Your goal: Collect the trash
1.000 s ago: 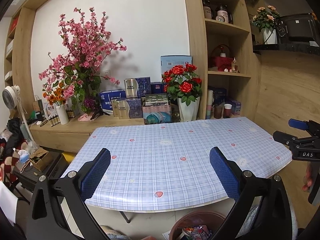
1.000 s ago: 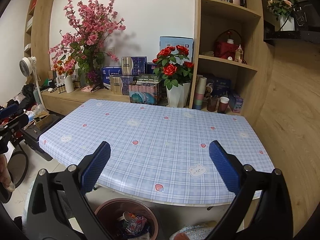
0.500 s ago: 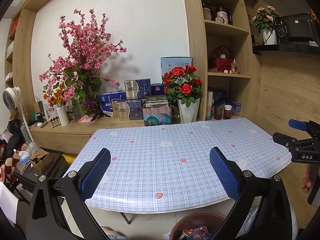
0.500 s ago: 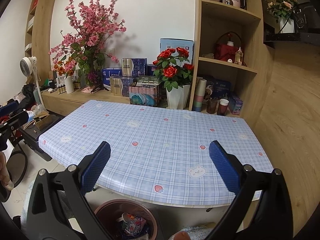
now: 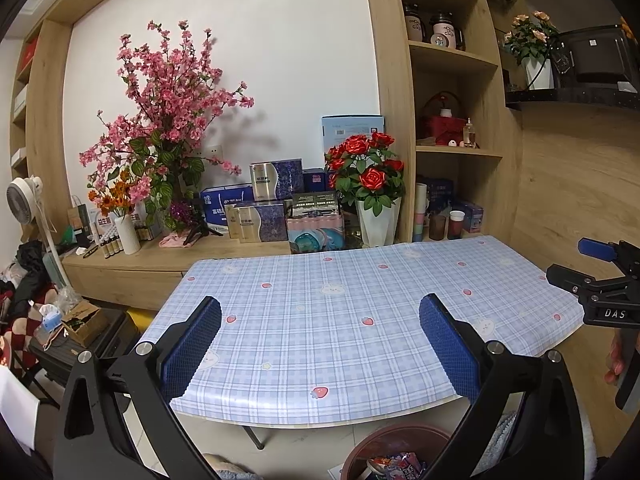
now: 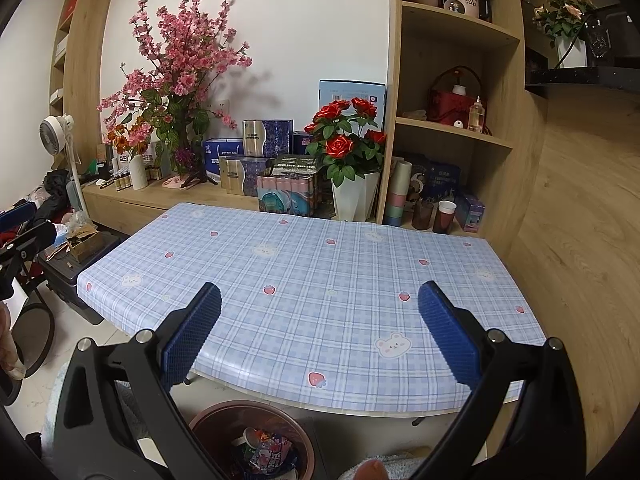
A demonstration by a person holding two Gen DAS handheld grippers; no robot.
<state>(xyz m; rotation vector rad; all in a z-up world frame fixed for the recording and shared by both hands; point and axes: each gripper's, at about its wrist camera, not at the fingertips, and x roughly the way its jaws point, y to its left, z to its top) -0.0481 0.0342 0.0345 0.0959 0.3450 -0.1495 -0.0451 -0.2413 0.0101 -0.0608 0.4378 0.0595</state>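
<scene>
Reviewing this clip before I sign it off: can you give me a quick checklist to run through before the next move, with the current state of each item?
1. Left gripper open, holding nothing: ok.
2. Right gripper open, holding nothing: ok.
3. Tablecloth free of trash: ok.
4. Trash bin below the table's near edge, wrappers inside: ok.
5. Trash left on the floor: cannot tell.

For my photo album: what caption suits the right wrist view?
Open right claw hovering above a bare checked tablecloth, with wrappers already in the brown bin below.
</scene>
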